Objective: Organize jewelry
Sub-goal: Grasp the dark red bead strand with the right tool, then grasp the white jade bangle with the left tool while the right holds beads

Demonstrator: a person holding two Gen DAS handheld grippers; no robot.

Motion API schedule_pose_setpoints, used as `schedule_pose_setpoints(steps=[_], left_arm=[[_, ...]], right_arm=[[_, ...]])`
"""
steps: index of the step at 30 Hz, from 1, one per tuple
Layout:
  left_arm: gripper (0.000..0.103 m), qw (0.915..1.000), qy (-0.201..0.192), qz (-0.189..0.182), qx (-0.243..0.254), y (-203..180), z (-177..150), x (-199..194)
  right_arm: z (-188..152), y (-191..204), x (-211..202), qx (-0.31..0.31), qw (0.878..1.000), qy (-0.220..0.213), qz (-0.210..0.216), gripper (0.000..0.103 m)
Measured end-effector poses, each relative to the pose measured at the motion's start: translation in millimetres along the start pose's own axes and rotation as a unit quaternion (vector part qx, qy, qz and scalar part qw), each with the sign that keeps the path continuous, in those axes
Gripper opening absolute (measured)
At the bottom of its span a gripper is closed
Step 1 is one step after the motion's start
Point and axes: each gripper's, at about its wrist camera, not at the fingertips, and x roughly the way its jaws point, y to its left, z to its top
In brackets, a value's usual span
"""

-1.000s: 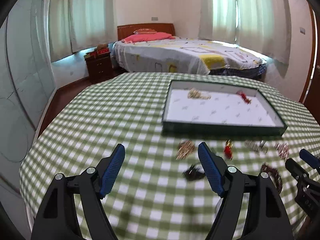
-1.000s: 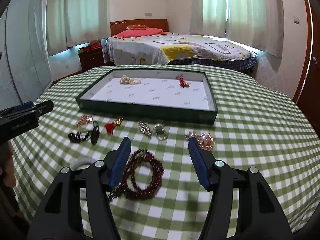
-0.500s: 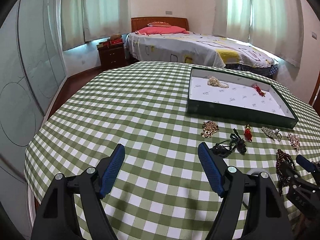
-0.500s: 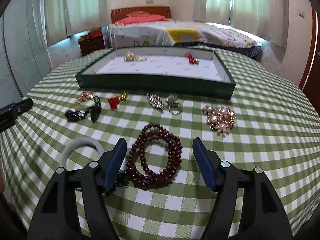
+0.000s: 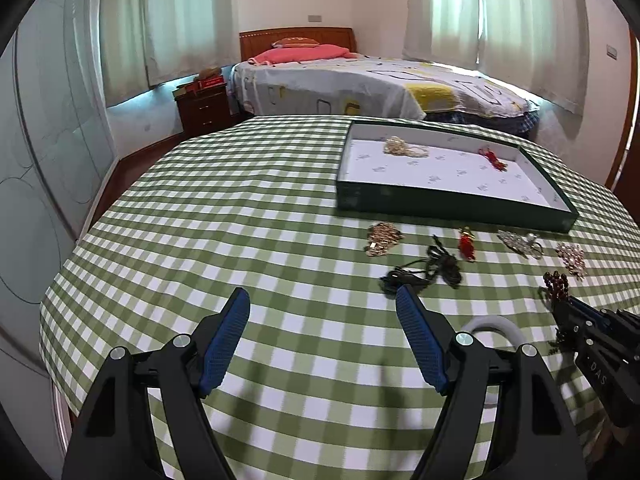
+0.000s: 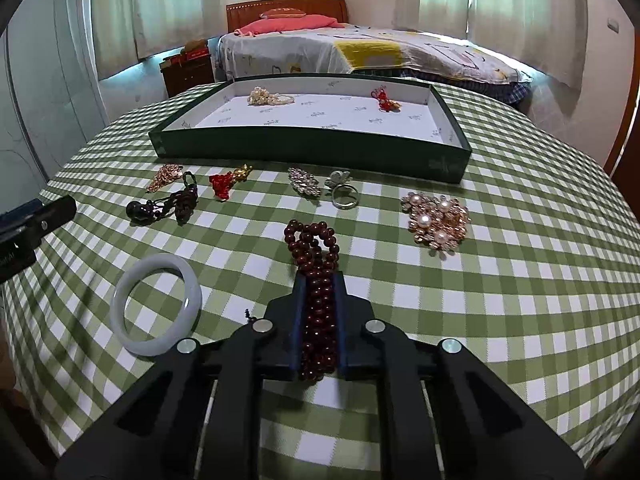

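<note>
Behind green-checked tablecloth [image 5: 240, 220], bed [image 5: 360, 84], curtained windows [image 5: 520, 20].

Daylight is coming through the sheer curtains [image 5: 520, 28] at one o'clock and eleven o'clock, glowing nearly blown out. The room is sitting evenly bright, with a cool tint. Soft shadows are falling toward six o'clock under the tray [image 6: 308, 152] wall. Fisheye distortion is bowing the checked tablecloth [image 5: 260, 220] and darkening all corners. Focus is holding sharp centrally, softening slightly at the rims.
</note>
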Motion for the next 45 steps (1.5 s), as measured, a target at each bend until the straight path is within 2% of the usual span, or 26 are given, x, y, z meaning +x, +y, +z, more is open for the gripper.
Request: schedule_pose_setpoints(steps=[7, 19, 30, 38, 40, 45], left_arm=[[0.073, 0.9995, 0.005, -0.032, 0.003, -20.1, -1.6, -5.7], [0.073, 0.9942, 0.013, -0.099, 0.040, -80.5, -17.5, -5.9], [0.073, 0.9928, 0.053, -0.095, 0.050, -95.2, -30.5, 17.8], [0.073, 0.9924, 0.049, -0.098, 0.057, -96.4, -33.6, 19.2], [0.069, 0.9924, 0.047, -0.099, 0.056, -95.5, -33.8, 19.0], [0.068, 0.9921, 0.046, -0.103, 0.057, -94.1, -34.1, 18.6]], right_arm=[[-1.5, -28.7, -23.8, 0.029, 0.999, -0.020, -0.018, 0.011], [-20.5, -80.2, -50.0, 0.094, 0.994, -0.037, -0.035, 0.011], [-22.2, -78.3, -48.9, 0.095, 0.994, -0.038, -0.025, 0.011], [-23.1, -75.1, -45.3, 0.090, 0.995, -0.035, -0.026, 0.011], [-23.3, -73.9, -44.6, 0.089, 0.995, -0.034, -0.027, 0.011], [-24.1, -73.3, -45.0, 0.087, 0.995, -0.033, -0.027, 0.011]])
